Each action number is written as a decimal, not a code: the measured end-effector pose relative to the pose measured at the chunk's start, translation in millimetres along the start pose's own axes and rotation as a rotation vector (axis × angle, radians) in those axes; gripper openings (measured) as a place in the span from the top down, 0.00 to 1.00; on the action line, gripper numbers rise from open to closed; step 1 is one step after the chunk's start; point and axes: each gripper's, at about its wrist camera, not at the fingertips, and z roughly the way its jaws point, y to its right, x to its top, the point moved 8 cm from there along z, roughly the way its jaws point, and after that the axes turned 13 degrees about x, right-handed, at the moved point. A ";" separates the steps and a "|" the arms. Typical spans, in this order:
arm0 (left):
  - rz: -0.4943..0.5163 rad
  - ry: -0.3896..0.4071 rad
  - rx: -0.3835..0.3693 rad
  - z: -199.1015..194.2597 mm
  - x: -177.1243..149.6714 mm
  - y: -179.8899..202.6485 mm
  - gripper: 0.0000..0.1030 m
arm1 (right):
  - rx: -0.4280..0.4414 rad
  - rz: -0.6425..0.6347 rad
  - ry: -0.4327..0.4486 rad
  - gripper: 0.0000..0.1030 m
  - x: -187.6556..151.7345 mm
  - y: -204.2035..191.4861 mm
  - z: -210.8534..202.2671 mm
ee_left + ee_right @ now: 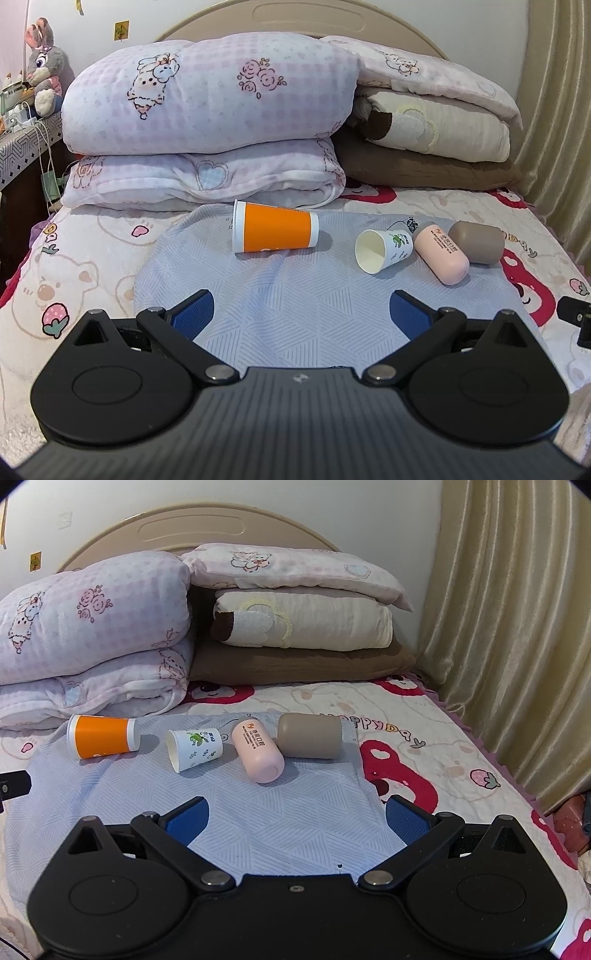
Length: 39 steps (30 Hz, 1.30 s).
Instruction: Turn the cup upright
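Four cups lie on their sides in a row on the grey mat [295, 314] in the middle of the frame: the orange cup [275, 230], the small white cup [384, 251], the pink cup [441, 254] and the brown cup [478, 242]. The left hand-held gripper [301, 314] and the right hand-held gripper [295, 818] are both wide apart and hold nothing. I think a cup may roll on the soft bed [424, 716] or be crushed by a strong squeeze, and which cup is meant is not clear.

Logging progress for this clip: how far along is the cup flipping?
Nothing looks done: the orange cup, white cup, pink cup and brown cup all lie on their sides on the grey mat. Nothing is in hand: left tongs and right tongs are open and empty. All flips remain.
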 end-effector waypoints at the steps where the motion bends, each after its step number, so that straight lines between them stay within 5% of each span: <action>1: 0.001 -0.002 0.001 0.5 -0.6 0.4 0.00 | 0.000 -0.001 -0.001 0.00 0.1 -0.1 0.3; 18: 0.006 -0.052 -0.008 1.6 2.5 -1.1 0.00 | 0.019 -0.008 -0.014 0.00 -1.9 -4.1 5.1; 23: 0.030 -0.069 -0.008 -8.7 30.3 -10.3 0.00 | 0.234 -0.039 0.035 0.00 18.5 -17.4 -3.3; 28: -0.024 -0.135 -0.034 0.1 62.1 -26.2 0.00 | 0.479 -0.236 0.100 0.00 51.1 -41.7 -17.4; 36: -0.068 -0.226 -0.117 41.5 81.4 -11.8 0.00 | 0.616 -0.510 0.081 0.00 66.4 -100.5 7.0; 39: -0.105 -0.230 -0.039 66.9 83.1 -13.0 0.00 | 0.686 -0.650 0.069 0.00 64.6 -132.3 17.7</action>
